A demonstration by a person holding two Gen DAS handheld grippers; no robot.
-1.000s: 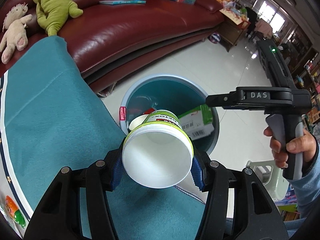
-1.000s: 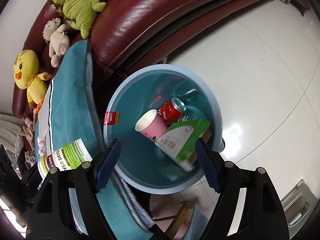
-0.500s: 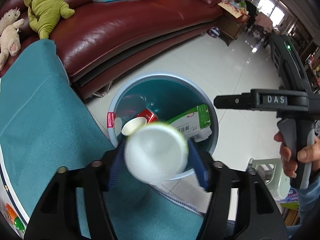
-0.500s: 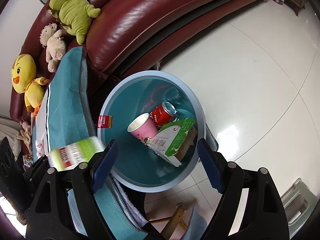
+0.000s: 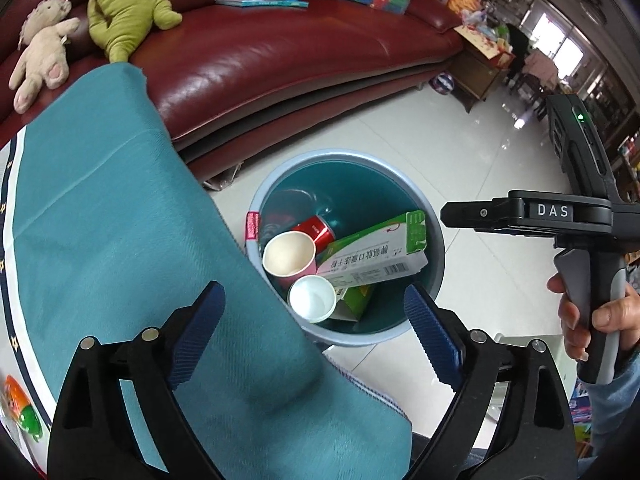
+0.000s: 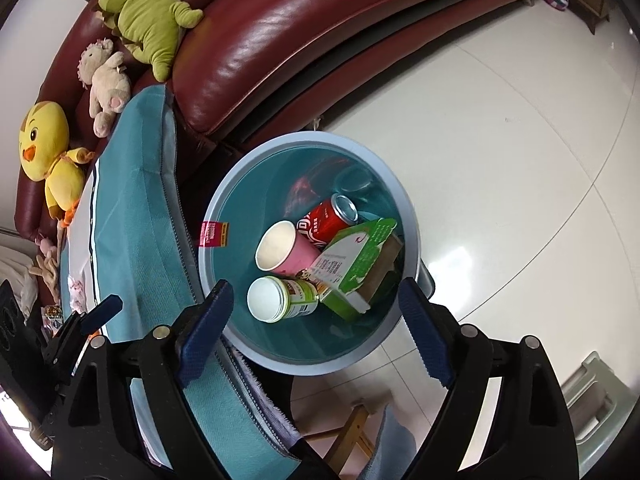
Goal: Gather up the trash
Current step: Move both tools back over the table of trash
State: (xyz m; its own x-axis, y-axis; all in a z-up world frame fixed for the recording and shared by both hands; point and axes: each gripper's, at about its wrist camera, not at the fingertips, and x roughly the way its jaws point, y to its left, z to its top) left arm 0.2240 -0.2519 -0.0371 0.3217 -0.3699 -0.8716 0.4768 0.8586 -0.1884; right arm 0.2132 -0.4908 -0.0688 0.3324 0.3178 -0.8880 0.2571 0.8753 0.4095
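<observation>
The round blue bin (image 5: pixel 360 339) (image 6: pixel 312 136) stands on the floor beside the teal-covered table. A green-labelled white tub (image 5: pixel 312 298) (image 6: pixel 280 300) lies on its side in the bin. With it are a pink paper cup (image 5: pixel 288 256) (image 6: pixel 280 252), a red can (image 5: pixel 316 230) (image 6: pixel 328 220) and a green-and-white carton (image 5: pixel 376 256) (image 6: pixel 356 260). My left gripper (image 5: pixel 312 300) hangs above the bin's near rim, its jaws opening with nothing held between them. My right gripper (image 6: pixel 316 292) is also over the bin, jaws opening and empty; a hand (image 5: pixel 592 320) holds it.
The teal cloth (image 5: pixel 100 220) (image 6: pixel 144 200) covers the table edge left of the bin. A maroon leather sofa (image 5: pixel 260 52) (image 6: pixel 300 28) with plush toys (image 5: pixel 120 4) runs behind. Glossy white floor tiles (image 6: pixel 500 140) spread right. A pale plastic stool (image 6: pixel 592 408) sits at lower right.
My left gripper opened and let go of the green-labelled tub, which dropped into the bin. The right gripper stayed above the bin.
</observation>
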